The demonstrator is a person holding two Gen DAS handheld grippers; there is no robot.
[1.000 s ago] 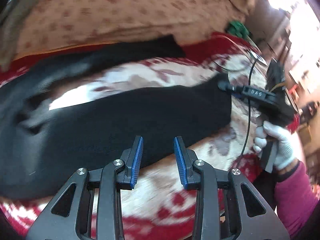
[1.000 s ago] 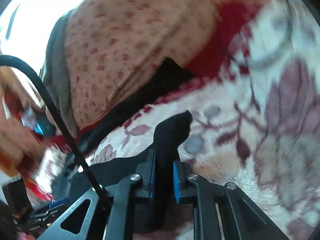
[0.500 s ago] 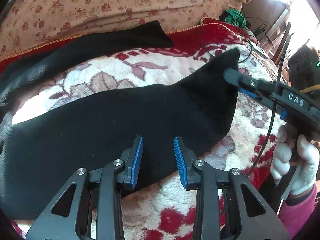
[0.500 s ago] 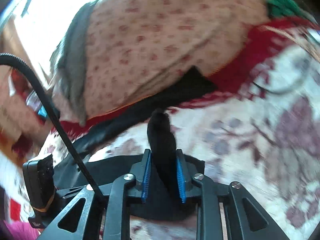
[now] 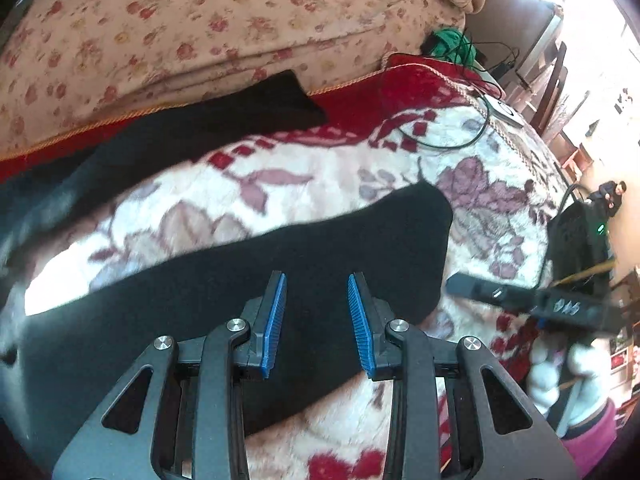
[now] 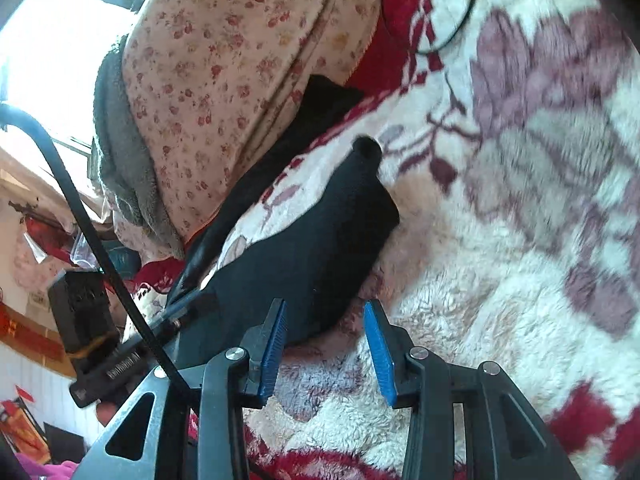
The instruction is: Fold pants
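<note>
Two claws nearest, both with nothing between the pads: left gripper [image 5: 316, 322] parted over the black pants [image 5: 224, 292], right gripper [image 6: 326, 350] opening just short of the near leg's hem. Pants spread across floral plush blanket [image 5: 328, 172], legs fanned apart. Farther back, flowered quilt [image 5: 200, 20].

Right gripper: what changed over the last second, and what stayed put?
The right gripper let go of the near pant leg; its jaws are opening, and the cuff now lies flat on the floral blanket. The gripper has backed off beside it. The left gripper hovers open as before; the far pant leg is unchanged.
</note>
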